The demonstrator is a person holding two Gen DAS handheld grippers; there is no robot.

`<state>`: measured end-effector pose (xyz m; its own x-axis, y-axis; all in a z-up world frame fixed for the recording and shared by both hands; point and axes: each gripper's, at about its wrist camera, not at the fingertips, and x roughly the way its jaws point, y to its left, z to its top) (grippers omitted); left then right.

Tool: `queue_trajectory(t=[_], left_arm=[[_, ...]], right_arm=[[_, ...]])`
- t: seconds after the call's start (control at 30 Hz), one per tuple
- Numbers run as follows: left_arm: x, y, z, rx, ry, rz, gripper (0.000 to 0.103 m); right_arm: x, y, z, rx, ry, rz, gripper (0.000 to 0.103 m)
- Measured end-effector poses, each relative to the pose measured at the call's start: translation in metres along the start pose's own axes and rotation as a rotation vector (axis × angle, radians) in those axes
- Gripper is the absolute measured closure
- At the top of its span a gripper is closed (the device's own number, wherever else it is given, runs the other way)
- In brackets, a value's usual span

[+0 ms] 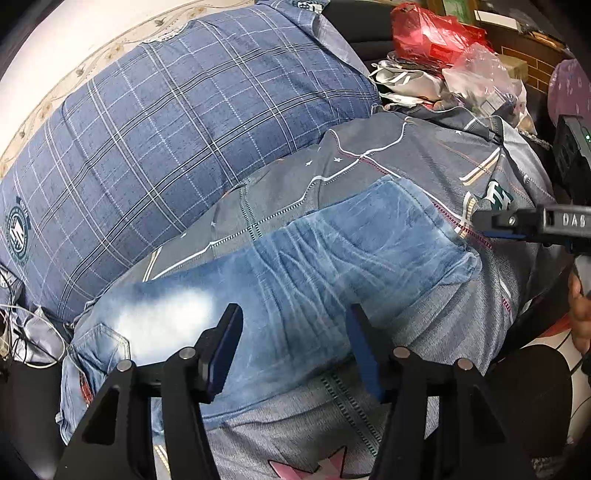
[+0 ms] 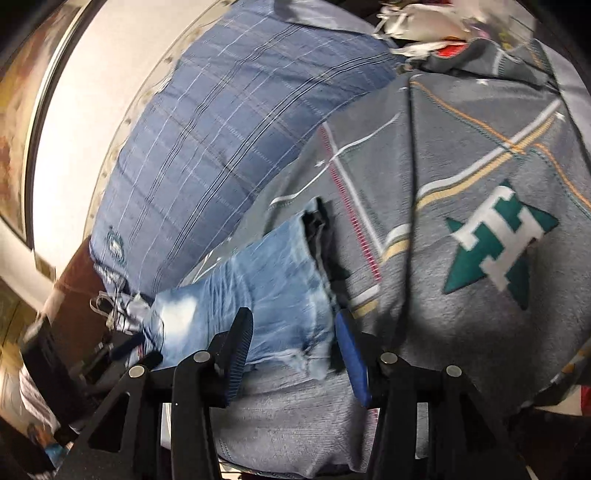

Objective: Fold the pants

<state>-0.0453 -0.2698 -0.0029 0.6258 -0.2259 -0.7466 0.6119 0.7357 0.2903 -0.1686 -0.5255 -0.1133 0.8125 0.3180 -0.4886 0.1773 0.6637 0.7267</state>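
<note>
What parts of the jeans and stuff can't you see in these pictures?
- Jeans waist end: left wrist view, cut off at the lower left behind the left tongs.
- Jeans' underside and inner layers: both views, hidden by the top layer.
- Clutter behind the red bag: left wrist view, too small and jumbled to name.
- Left side of the right wrist view: motion blur smears the dark things beside the right tongs.
- Blanket edges: cut off by the frame.

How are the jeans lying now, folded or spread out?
Folded: the jeans form a short stacked bundle with layered edges at one end, on the grey bedspread.
</note>
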Motion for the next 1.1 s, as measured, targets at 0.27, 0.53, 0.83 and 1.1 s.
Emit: queue_trajectory(t=[0.27,0.53,0.83,1.1], left_arm=[[0.048,-0.002,0.047,-0.083,0.054,-0.212,0.043],[0.125,-0.051,0.117,-0.034,0.133,-0.381,0.044],[0.193,-0.103,0.146,0.104,0.251,-0.543,0.041],[0.168,-0.109,0.145,0.233,0.187,-0.53,0.081]], right_arm=[[0.026,0.004,-0.007,-0.065,0.03,-0.065,0.05],[0.039,-0.007,0.001,-0.028,0.018,-0.089,0.047],[0.061,-0.009,0.01,-0.036,0.089,-0.085,0.045],[0.076,0.008,0.012,-0.09,0.141,-0.084,0.081]])
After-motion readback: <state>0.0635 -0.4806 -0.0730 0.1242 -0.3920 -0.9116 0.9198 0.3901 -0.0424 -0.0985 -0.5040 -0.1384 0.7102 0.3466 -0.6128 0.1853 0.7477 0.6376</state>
